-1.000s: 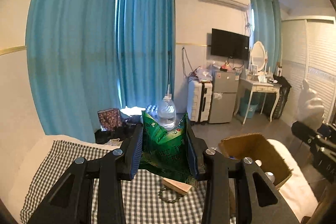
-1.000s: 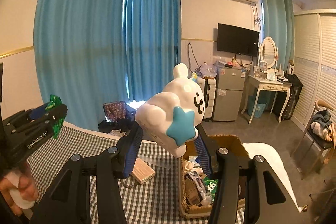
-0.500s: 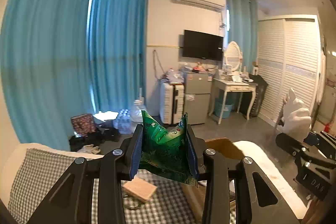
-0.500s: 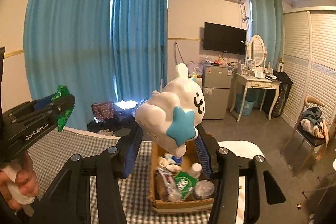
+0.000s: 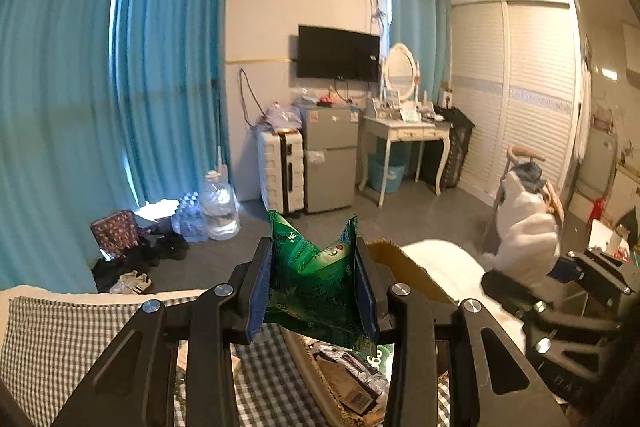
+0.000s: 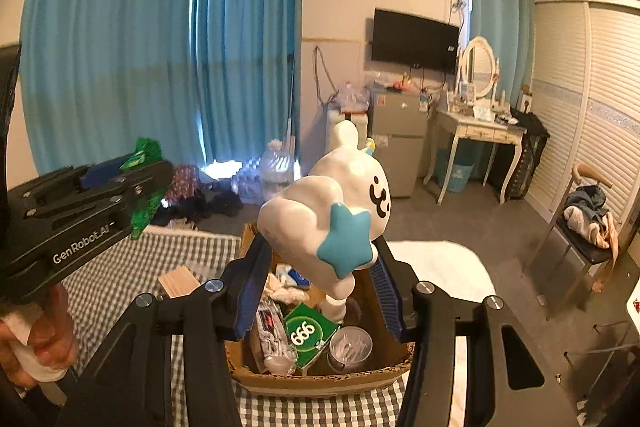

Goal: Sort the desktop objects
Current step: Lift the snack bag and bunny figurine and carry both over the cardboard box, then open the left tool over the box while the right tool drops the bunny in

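Figurine (image 6: 332, 211), a white cartoon creature with a blue star, sits clamped in the right gripper (image 6: 316, 291), raised right over the open cardboard box (image 6: 320, 381); I judge a short drop puts it in. Beneath it lie a green 666 pack (image 6: 310, 333) and a clear cup (image 6: 351, 345). The left gripper (image 5: 314, 291) pinches a crumpled green snack bag (image 5: 316, 287), hanging over the box's left rim, so the right hand is nearer. A wooden block (image 6: 179, 281) remains on the checked cloth (image 6: 120, 275).
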Demonstrator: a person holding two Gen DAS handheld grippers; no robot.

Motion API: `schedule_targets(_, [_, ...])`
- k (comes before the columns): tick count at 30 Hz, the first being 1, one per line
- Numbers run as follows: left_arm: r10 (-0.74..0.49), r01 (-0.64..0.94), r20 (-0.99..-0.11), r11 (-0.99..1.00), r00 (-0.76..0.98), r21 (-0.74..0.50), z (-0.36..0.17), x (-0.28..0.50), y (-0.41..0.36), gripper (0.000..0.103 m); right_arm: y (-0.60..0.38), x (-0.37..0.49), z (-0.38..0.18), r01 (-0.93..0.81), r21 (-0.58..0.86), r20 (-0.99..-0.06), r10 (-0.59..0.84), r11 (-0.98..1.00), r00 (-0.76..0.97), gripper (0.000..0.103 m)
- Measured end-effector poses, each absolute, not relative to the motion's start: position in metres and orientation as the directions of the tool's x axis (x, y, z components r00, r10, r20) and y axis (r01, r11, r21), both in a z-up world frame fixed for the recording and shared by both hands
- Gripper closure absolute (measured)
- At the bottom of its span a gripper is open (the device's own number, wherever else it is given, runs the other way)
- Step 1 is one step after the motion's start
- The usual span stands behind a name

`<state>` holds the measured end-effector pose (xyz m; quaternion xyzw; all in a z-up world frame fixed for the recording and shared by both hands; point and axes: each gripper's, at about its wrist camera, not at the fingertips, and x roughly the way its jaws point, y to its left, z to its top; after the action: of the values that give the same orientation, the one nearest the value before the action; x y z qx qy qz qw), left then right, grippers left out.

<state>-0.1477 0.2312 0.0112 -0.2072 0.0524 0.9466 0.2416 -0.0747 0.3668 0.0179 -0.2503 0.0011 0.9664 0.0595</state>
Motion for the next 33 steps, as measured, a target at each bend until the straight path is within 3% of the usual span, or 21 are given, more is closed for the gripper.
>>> schedule_targets(19, [0.428,-0.584,-0.692,-0.812,-0.582,-0.011,-0.133,-0.257,0.342,0.065,0.428,-0.181,-0.118,-0.142,0.01,-0.729,0.09,-0.99,-0.679,0.053])
schedule_targets(25, [0.416,-0.597,-0.731,-0.802,-0.54,-0.015,-0.157,-0.267,0.349,0.063,0.431,-0.191,-0.149,-0.14,0.01,-0.778,0.08,-0.99,-0.623,0.053])
schedule_targets(28, [0.421,-0.599,-0.73,-0.801,-0.538,-0.021,-0.155,-0.266,0.35,0.055,0.433,-0.191,-0.153,-0.154,0.015,-0.786,0.084,-0.988,-0.612,0.051])
schedule_targets(30, [0.418,-0.593,-0.722,-0.805,-0.552,-0.013,-0.151,-0.264,0.349,0.042,0.434,-0.187,-0.15,-0.174,0.012,-0.782,0.099,-0.985,-0.615,0.036])
schedule_targets(33, [0.418,-0.587,-0.707,-0.81,-0.571,-0.004,-0.143,-0.259,0.346,0.035,0.432,-0.18,-0.136,-0.171,0.01,-0.754,0.105,-0.985,-0.648,0.03])
